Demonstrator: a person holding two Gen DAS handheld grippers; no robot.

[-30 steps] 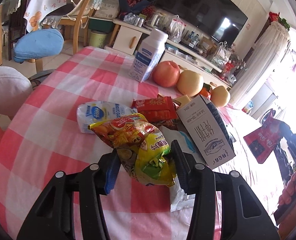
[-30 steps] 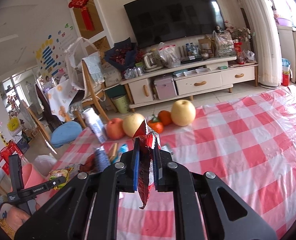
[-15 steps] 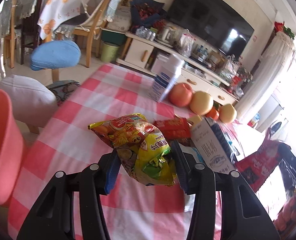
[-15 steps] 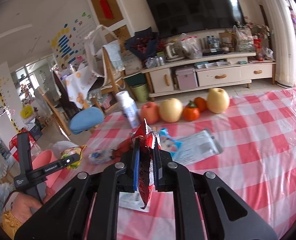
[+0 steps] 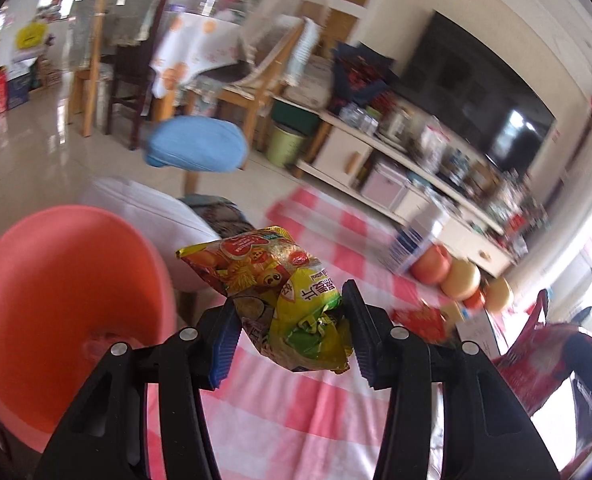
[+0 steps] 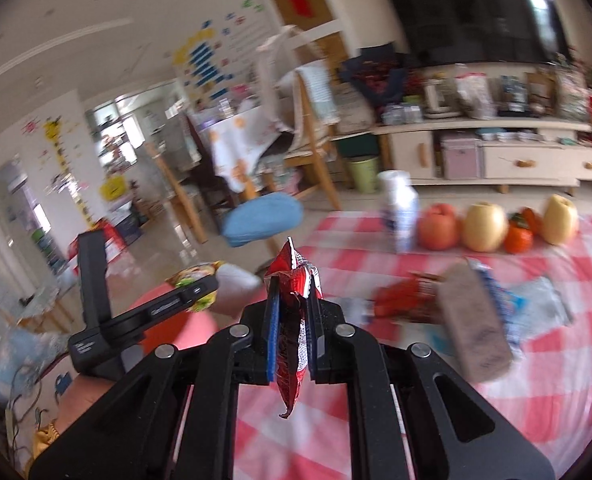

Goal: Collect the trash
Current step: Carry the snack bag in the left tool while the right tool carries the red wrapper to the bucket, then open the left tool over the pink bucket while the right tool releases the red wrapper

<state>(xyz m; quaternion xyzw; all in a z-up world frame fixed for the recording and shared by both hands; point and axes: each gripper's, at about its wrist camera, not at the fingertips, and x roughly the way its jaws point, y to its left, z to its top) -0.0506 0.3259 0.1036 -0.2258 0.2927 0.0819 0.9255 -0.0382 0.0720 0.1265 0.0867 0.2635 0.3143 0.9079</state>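
Observation:
My left gripper (image 5: 290,332) is shut on a crumpled yellow and orange snack bag (image 5: 280,292) and holds it in the air, just right of a pink bin (image 5: 56,304) beside the table. My right gripper (image 6: 292,320) is shut on a red foil wrapper (image 6: 292,300) held above the red-checked tablecloth (image 6: 535,380). In the right wrist view the left gripper (image 6: 192,300) with its snack bag (image 6: 194,276) is at the left, over the pink bin (image 6: 176,324).
On the table lie a red wrapper (image 6: 407,300), a milk carton (image 6: 475,320) and a clear plastic bag (image 6: 543,308). A white bottle (image 6: 399,208), apples, pears and persimmons line the far edge. A blue stool (image 5: 196,144) and wooden chairs stand beyond.
My left gripper has swung left off the table with the snack bag; the pink bin has come into view beside it. My right gripper has turned left with the red wrapper.

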